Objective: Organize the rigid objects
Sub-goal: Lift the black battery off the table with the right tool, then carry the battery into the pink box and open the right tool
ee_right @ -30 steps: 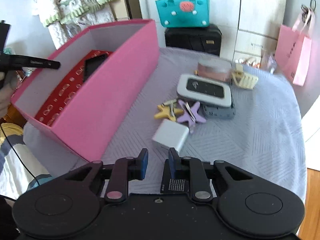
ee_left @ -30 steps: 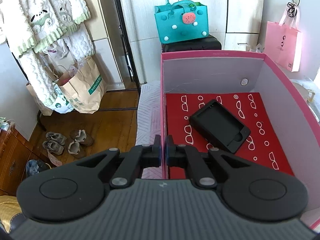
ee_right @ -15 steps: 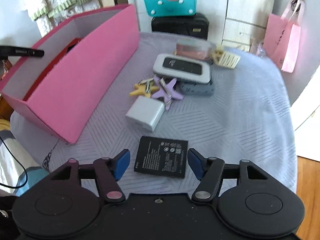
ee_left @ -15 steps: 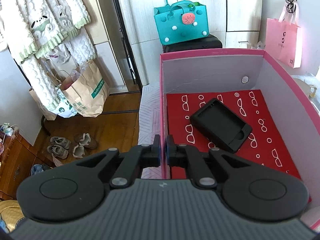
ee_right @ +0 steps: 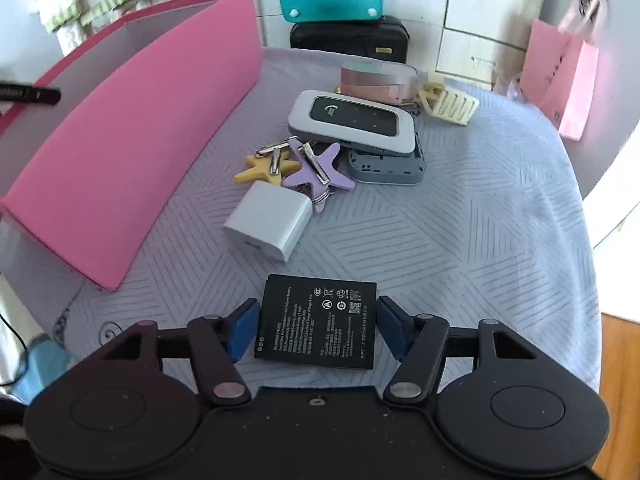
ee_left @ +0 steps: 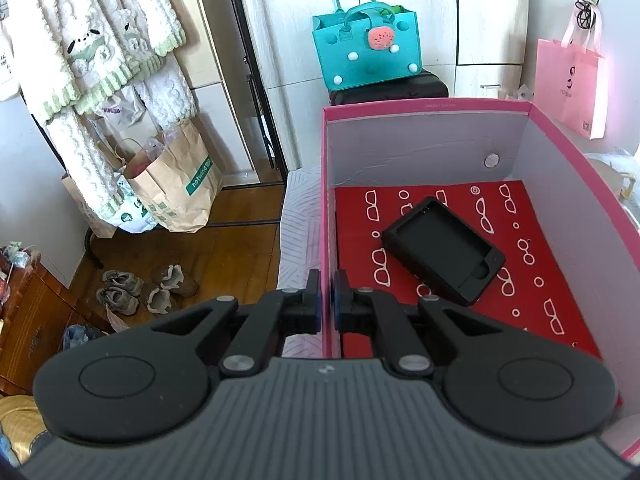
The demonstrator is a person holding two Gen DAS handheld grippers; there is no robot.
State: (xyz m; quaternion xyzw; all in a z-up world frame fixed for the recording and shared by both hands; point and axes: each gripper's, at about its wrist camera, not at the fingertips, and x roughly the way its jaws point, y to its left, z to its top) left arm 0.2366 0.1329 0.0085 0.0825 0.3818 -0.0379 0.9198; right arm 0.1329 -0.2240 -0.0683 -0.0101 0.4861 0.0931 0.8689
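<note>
The right gripper stood wide open astride the flat black battery lying on the bedspread, pads clear of both long edges, while the shut left gripper pinched the pink box wall.

The left gripper is matte black plastic: two angled link arms with silver rivets at their joints, a round disc moulded into each side, and a grey ribbed housing behind bearing a small pale mark. Its fingertips carry blue pads. The right gripper has the same build, with larger blue pads, pinkish-silver rivets, a dusty black housing and one small centre screw
</note>
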